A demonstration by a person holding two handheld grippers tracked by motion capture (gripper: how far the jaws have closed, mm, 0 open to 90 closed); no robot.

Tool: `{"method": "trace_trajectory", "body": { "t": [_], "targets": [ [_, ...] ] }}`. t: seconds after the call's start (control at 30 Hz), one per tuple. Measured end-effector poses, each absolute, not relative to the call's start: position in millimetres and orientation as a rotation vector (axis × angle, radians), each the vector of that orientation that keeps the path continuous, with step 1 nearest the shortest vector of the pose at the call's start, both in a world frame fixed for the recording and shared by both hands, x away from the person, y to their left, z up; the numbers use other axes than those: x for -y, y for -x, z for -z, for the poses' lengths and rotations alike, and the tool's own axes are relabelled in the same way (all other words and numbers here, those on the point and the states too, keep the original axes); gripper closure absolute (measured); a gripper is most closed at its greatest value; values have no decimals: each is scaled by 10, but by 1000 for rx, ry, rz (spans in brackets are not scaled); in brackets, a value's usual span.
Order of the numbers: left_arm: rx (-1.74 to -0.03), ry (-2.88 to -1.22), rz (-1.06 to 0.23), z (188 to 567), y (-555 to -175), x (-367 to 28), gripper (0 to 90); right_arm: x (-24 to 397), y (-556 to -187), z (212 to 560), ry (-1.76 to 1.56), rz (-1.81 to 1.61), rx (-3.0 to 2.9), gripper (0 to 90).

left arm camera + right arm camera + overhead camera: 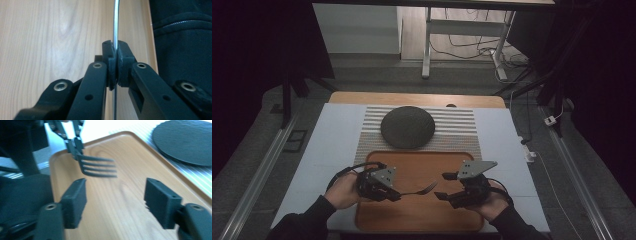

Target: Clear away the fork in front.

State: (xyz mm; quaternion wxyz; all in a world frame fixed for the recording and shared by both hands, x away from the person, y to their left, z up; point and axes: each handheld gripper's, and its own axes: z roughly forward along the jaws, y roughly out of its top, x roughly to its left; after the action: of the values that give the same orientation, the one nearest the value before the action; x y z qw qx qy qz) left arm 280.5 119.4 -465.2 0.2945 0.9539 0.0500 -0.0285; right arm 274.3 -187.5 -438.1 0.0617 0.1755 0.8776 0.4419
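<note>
Over the near half of the wooden tray (419,215), the left gripper (396,195) is clamped on the handle of a fork (421,190), tines pointing toward the right gripper (446,186), whose jaws stand apart with nothing between them. Beyond the tray's far edge, a dark round plate (407,127) rests on a striped mat (459,131).

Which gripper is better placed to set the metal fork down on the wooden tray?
Left. The left gripper is shut on the metal fork above the wooden tray. The right gripper is open, with nothing between its pads.
</note>
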Motion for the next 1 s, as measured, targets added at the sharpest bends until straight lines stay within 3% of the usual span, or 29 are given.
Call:
{"method": "trace_trajectory", "body": {
  "t": [0.37,1.0],
  "targets": [
    [-386,-2547,76,4682,-2732,-1322,858,2014,-2739,4412,-686,-1284,-2575,111],
    [-857,-2412,89,4814,-2616,-1595,856,2334,-2575,4444,-818,-1234,-2515,15]
  ]
}}
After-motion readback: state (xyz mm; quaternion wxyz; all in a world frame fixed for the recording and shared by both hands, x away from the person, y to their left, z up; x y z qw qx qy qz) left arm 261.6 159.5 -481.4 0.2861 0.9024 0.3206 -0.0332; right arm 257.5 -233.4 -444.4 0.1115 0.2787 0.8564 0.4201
